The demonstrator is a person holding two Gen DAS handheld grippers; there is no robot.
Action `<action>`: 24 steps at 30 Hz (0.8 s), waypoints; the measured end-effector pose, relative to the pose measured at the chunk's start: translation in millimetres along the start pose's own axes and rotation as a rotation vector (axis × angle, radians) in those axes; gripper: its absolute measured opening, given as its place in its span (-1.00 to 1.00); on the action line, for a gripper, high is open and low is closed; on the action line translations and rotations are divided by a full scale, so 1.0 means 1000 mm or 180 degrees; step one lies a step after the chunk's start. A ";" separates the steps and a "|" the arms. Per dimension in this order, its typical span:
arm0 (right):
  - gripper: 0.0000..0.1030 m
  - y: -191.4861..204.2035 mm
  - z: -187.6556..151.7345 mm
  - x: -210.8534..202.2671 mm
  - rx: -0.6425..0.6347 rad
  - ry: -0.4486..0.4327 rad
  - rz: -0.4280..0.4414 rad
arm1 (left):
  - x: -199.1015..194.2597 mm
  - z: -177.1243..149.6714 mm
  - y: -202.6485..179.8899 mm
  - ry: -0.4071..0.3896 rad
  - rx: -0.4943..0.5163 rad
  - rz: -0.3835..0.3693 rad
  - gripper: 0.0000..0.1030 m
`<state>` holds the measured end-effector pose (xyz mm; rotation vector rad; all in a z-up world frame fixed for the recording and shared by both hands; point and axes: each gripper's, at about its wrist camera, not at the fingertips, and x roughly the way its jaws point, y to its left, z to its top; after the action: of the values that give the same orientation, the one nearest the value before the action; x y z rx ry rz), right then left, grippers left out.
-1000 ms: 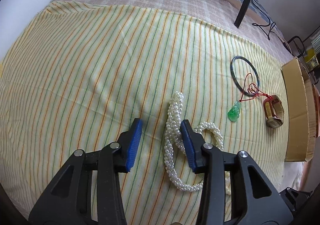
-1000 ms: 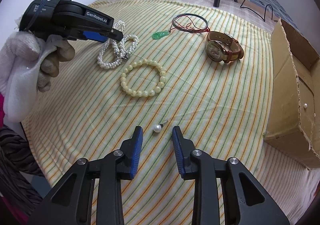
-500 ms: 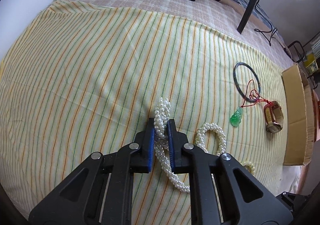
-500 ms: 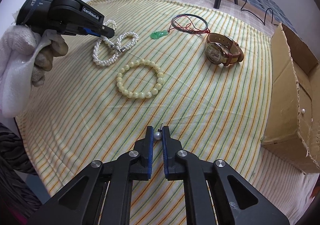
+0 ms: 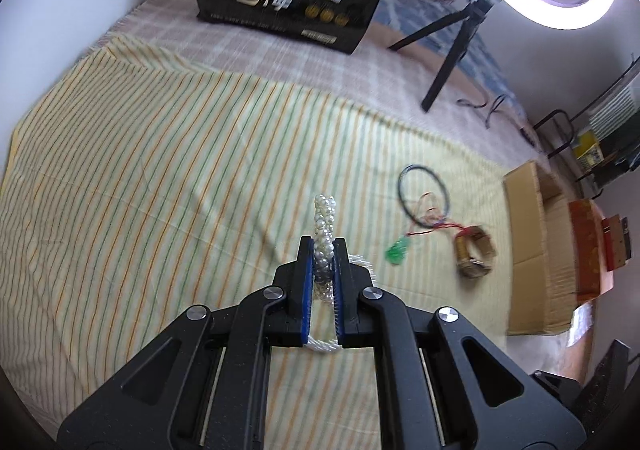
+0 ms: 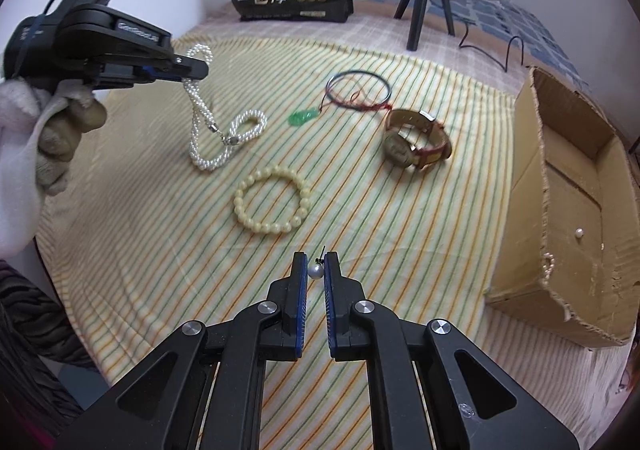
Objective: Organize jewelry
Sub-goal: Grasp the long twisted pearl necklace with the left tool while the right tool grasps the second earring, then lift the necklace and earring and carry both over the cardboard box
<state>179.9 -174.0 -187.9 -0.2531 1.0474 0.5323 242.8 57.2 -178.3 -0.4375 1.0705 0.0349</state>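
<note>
1. Far left, the left gripper [image 6: 192,69] is lifted above the striped cloth [image 6: 400,217], its jaws pinched on the pearl necklace [image 6: 208,145]. In its own wrist view the strand [image 5: 324,238] stands between the blue pads and pokes out toward twelve o'clock.
2. Seen from the right wrist, the necklace hangs from that grip toward six o'clock; its lower loops and metal clasp [image 6: 232,139] lie on the cloth, so only one end is off the surface. Its long axis runs roughly twelve to six.
3. Just beyond it, toward five o'clock from the clasp, a cream bead bracelet [image 6: 274,199] lies flat, apart from the pearls.
4. In the middle, the right gripper [image 6: 315,270] has its jaws pressed together on a pearl earring [image 6: 315,271], the thin post pointing out toward one o'clock.
5. Past it, at about one o'clock, sit a green pendant [image 6: 303,117] on a red cord, a dark bangle [image 6: 358,89] and a leather-strapped watch [image 6: 416,143].
6. Far right, the open cardboard box [image 6: 520,185] lies at three o'clock from the right gripper, a small pearl [image 6: 577,234] already inside. The right hand is clearly the nearer; I judge the earring goes in first, while the necklace must cross the whole cloth and could drag its trailing loops over the bracelet.
</note>
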 end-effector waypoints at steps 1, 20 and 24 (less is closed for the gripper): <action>-0.87 -0.001 0.002 -0.002 0.0009 -0.0021 -0.0003 | -0.005 0.001 -0.002 -0.0036 0.0002 -0.0031 -0.88; -0.87 -0.026 0.021 -0.040 0.0211 -0.0394 -0.0076 | -0.080 0.011 -0.042 -0.0586 0.0249 -0.0369 -0.89; -0.87 -0.035 0.023 -0.050 0.0270 -0.0477 -0.0096 | -0.089 0.011 -0.054 -0.0645 0.0317 -0.0446 -0.89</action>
<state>195.9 -208.4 -134.6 -0.1515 0.9167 0.4712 221.2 28.2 -79.9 -0.4087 0.8368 -0.0962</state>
